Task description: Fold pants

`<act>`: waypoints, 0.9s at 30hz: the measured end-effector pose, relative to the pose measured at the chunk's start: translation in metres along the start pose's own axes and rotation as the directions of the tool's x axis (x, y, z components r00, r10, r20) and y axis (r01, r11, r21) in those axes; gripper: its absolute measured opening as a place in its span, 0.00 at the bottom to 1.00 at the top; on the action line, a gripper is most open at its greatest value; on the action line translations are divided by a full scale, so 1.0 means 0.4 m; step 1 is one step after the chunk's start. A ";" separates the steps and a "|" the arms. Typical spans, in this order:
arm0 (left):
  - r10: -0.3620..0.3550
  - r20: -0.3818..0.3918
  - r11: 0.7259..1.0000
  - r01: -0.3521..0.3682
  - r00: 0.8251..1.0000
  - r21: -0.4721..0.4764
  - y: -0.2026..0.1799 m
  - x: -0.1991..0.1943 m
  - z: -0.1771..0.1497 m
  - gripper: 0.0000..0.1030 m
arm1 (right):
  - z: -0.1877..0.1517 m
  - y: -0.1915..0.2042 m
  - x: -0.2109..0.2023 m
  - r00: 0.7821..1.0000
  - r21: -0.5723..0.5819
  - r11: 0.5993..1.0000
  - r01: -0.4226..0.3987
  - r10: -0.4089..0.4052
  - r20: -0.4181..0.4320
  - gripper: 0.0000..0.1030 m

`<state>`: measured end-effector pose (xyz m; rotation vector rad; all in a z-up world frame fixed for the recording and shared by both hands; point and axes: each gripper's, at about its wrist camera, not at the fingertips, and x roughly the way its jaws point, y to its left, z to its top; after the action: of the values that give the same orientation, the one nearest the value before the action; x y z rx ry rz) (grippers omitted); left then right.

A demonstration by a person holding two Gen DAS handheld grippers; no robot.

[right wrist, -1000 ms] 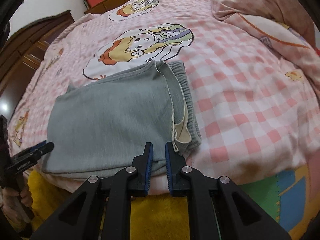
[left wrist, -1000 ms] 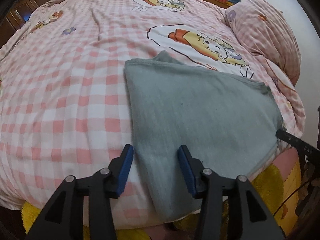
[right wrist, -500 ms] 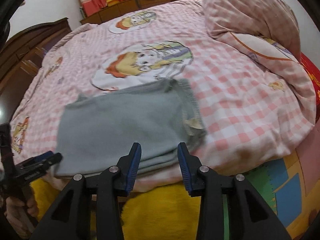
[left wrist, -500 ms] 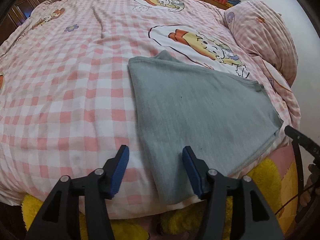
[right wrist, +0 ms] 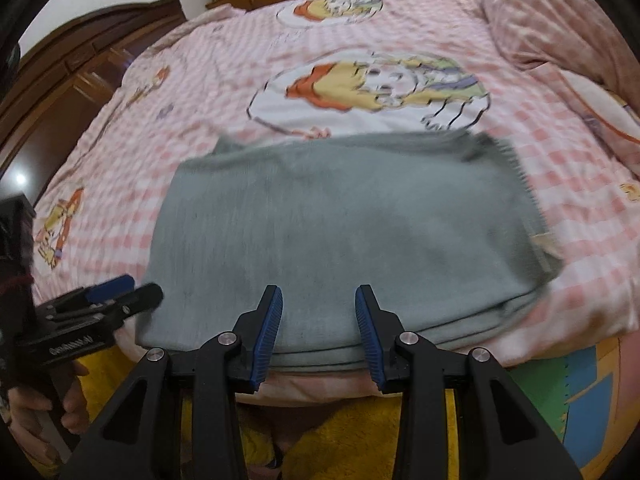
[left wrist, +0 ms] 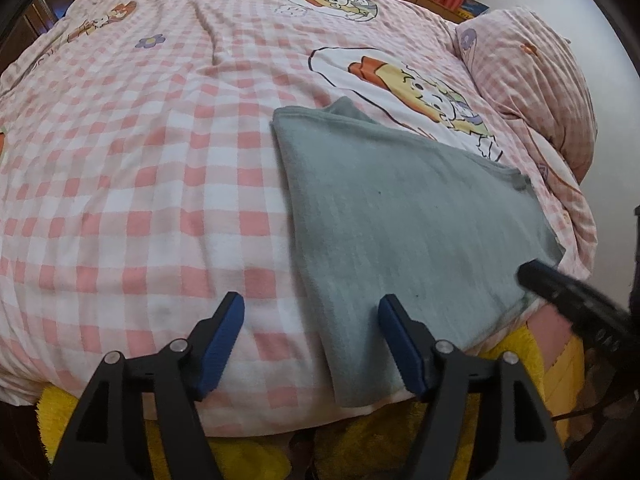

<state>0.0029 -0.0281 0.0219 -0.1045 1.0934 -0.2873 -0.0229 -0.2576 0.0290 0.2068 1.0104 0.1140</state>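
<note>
**Both grippers released; folded pants left lying on bed**

Item: grey pants (left wrist: 404, 216), folded into a flat, several-layered rectangle; lying on the pink checked bedspread (left wrist: 152, 184) at the near edge of the bed, partly covering a cartoon print; waistband end with elastic rim toward the pillow (left wrist: 532, 80) side; layer edges stacked fairly evenly along the near side in the right wrist view

Left gripper (left wrist: 310, 340): jaws wide, just been opening further; nothing pressed between them; one blue pad over bare bedspread, the other over the near corner of the pants; apart from the cloth

Right gripper (right wrist: 318, 328): jaws moderately apart, opened from nearly closed a second ago and since steady; empty; view now shifted from the waistband end a second ago to the middle of the near edge; strong blur across this view

Change noted: both grips let go, pants resting on their own with no visible slump or unfolding

Bearing on task: latest fold judged laid down and released; bundle compact; either finished, or one more fold across the length left to make; smoothing of the waistband corner possibly wanted

Also present: hand (right wrist: 44, 408) holding the left gripper's handle; yellow fabric (right wrist: 360, 440) below the bed edge
</note>
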 end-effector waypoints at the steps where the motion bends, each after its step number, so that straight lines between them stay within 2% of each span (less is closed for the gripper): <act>1: 0.000 0.003 1.000 0.000 1.000 -0.003 0.002 -0.001 0.000 0.71 | -0.004 0.000 0.016 1.000 -0.001 1.000 -0.004 0.004 -0.011 0.38; 6: 0.015 0.038 1.000 -0.015 0.999 -0.011 0.008 -0.011 0.009 0.71 | -0.016 -0.008 0.058 1.000 0.008 1.000 -0.011 0.011 -0.024 0.41; 10: 0.006 0.021 0.999 -0.005 1.000 -0.043 0.020 0.009 0.016 0.71 | -0.019 0.002 0.064 1.000 -0.018 1.000 -0.005 0.004 -0.020 0.45; 15: 0.011 0.024 0.999 -0.010 1.000 -0.037 0.009 0.023 0.015 0.80 | -0.024 -0.002 0.063 1.000 -0.011 1.000 -0.014 0.014 -0.004 0.46; 22: 0.016 0.028 0.998 -0.014 0.999 -0.053 0.000 0.038 0.018 0.82 | -0.022 -0.010 0.059 0.999 0.019 0.999 -0.034 0.034 -0.002 0.46; 25: -0.002 0.038 0.998 0.004 0.999 -0.056 -0.010 0.032 0.024 0.73 | -0.020 -0.016 0.049 0.999 0.046 0.998 -0.052 0.052 -0.002 0.46; 26: -0.012 0.043 0.999 0.014 0.999 -0.049 -0.016 0.029 0.025 0.64 | -0.020 -0.018 0.044 0.998 0.056 0.997 -0.058 0.058 -0.002 0.46; 27: -0.016 0.045 0.999 0.017 0.999 -0.040 -0.022 0.028 0.024 0.61 | -0.021 -0.021 0.038 0.998 0.065 0.996 -0.064 0.065 -0.001 0.46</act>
<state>0.0147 -0.0401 0.0185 -0.1550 1.0550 -0.2768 -0.0220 -0.2620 0.0103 0.2991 1.0113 0.1402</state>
